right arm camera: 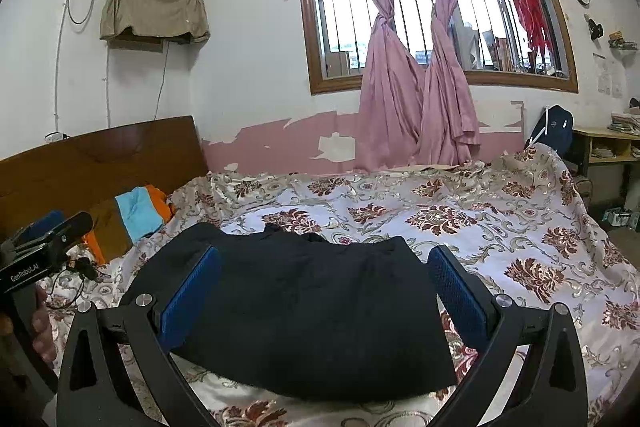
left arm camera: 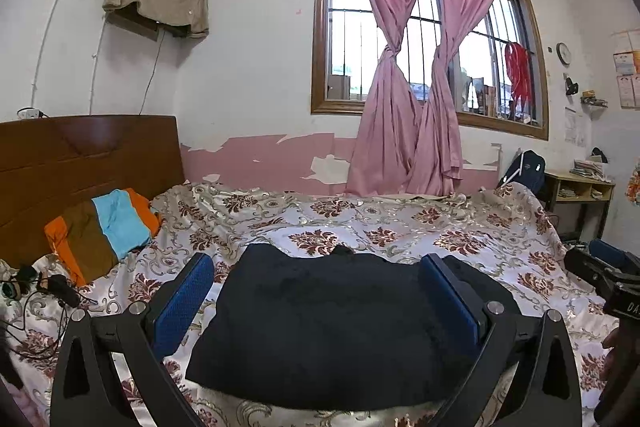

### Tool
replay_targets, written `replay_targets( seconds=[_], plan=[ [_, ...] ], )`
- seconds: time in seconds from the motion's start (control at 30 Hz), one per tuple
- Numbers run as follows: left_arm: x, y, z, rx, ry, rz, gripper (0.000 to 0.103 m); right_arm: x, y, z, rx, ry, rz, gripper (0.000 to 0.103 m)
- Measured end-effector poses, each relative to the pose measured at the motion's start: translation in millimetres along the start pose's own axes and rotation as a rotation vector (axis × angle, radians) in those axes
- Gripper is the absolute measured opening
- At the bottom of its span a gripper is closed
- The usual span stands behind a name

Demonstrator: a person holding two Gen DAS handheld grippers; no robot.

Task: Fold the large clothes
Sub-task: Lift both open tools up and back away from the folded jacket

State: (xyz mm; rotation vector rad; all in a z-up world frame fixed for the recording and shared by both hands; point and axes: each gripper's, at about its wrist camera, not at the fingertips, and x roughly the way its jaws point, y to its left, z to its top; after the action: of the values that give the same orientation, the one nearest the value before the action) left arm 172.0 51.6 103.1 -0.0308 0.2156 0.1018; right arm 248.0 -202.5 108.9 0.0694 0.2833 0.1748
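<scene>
dark folded garment (left arm camera: pixel 336 323) lying flat on the floral bedspread (left arm camera: pixel 460 235), near the front edge of the bed, folded into a compact rectangle with a small bump of cloth at its far edge. seen again from the right wrist (right arm camera: pixel 312 311), same flat, squared shape, lower edge curving toward the camera. left gripper (left arm camera: pixel 320 295) held above the near side of the garment, blue-padded fingers (left arm camera: pixel 184 303) spread wide, one over each side of the cloth, gripping nothing. right gripper (right arm camera: pixel 324 291) likewise over the garment, blue fingers (right arm camera: pixel 460 295) wide apart, straddling the dark cloth, nothing between them. cannot tell whether either set of fingertips touches the fabric. right gripper also showing at the right edge of the left wrist view (left arm camera: pixel 612 279), with part of a hand beneath it; left gripper showing at the left edge of the right wrist view (right arm camera: pixel 44 251), lettering on its body, fingers of a hand (right arm camera: pixel 40 331) wrapped on the handle. striped pillow (left arm camera: pixel 104 231) in orange, brown and light blue resting against the wooden headboard (left arm camera: pixel 80 155), well apart from the garment. black cables (left arm camera: pixel 44 291) beside the pillow on the bedspread. pink curtains (left arm camera: pixel 408 67) knotted in front of the barred window (left arm camera: pixel 348 39). backpack (left arm camera: pixel 524 171) and a small wooden shelf unit (left arm camera: pixel 580 191) beyond the far corner of the bed.
</scene>
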Motion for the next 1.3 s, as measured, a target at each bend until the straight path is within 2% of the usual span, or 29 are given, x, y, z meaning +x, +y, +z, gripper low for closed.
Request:
replay_targets(
  seconds=[0.3, 0.53, 0.73, 0.87, 1.1, 1.3],
  plan=[
    [-32, -8, -16, 0.006, 0.010, 0.018, 0.103, -38, 7, -13, -0.017, -0.026, 0.008, 0.102],
    [-51, -13, -32, 0.060, 0.009, 0.047, 0.103, -59, 14, -25, -0.045, -0.043, 0.003, 0.102],
    [-69, -10, -61, 0.068, 0.013, 0.066, 0.103, -71, 24, -51, -0.056, -0.035, -0.003, 0.102],
    [-74, -4, -78, 0.044, 0.038, 0.073, 0.103, -82, 28, -68, -0.046, -0.059, -0.051, 0.102],
    [-78, 5, -100, 0.030, 0.091, 0.079, 0.103, -92, 34, -93, -0.055, -0.028, -0.069, 0.102],
    [-79, 13, -122, -0.019, 0.145, 0.072, 0.103, -91, 32, -121, -0.028, 0.046, -0.028, 0.102]
  ],
)
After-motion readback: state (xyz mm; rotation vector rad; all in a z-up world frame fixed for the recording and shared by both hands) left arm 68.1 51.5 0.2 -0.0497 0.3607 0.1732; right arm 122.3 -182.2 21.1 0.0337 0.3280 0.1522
